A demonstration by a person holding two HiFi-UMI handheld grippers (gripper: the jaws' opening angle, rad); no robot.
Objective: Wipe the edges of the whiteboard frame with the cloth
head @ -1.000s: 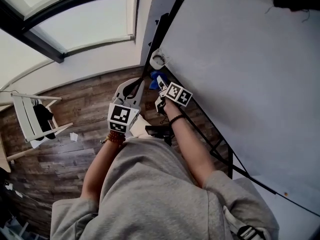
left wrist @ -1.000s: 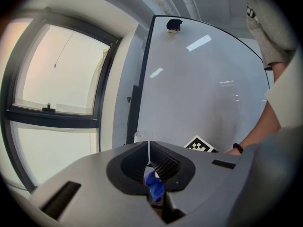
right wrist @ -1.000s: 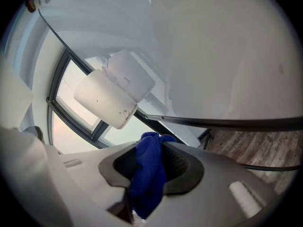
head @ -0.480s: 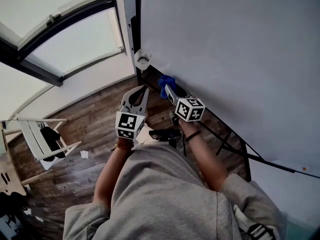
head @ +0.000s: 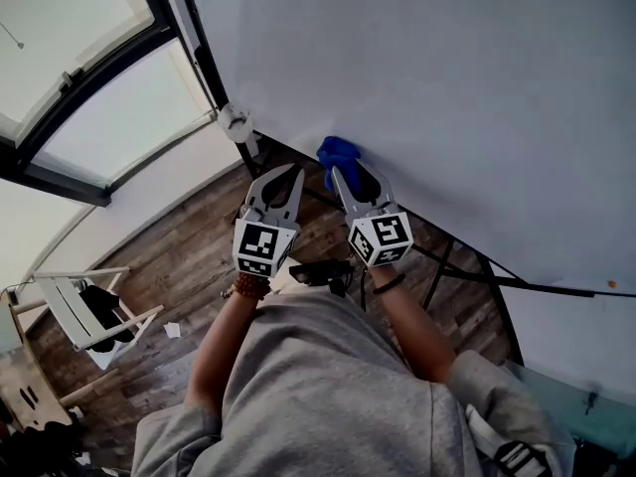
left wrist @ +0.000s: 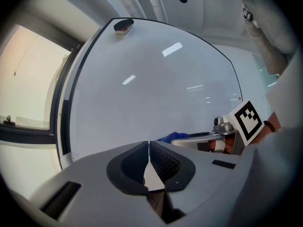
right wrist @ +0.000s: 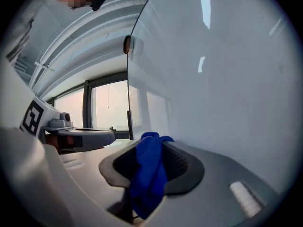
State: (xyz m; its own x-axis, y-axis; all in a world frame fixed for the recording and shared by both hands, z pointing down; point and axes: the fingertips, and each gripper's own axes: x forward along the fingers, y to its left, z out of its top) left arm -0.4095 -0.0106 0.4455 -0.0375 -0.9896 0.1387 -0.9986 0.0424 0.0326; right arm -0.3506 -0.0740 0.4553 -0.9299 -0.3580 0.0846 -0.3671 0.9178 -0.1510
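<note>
The whiteboard (head: pixel 447 87) fills the upper right of the head view, and its black frame (head: pixel 199 38) runs down to a white corner cap (head: pixel 236 122). My right gripper (head: pixel 339 167) is shut on a blue cloth (head: pixel 336 151), which is pressed against the board's lower edge a little right of that corner. In the right gripper view the cloth (right wrist: pixel 150 171) hangs bunched between the jaws. My left gripper (head: pixel 290 173) floats just left of it, shut and empty, its tips (left wrist: pixel 149 144) meeting in front of the board (left wrist: pixel 156 79).
An eraser (left wrist: pixel 124 25) sits on the board's top edge. The black stand legs (head: pixel 447 261) slope down under the board over a wooden floor (head: pixel 189 256). A large window (head: pixel 109 117) is at the left, and a white folding chair (head: pixel 84 311) stands at the lower left.
The right gripper has slid the cloth along the lower edge, away from the white corner cap. The left gripper has stayed beside it, and the head view has swung round.
</note>
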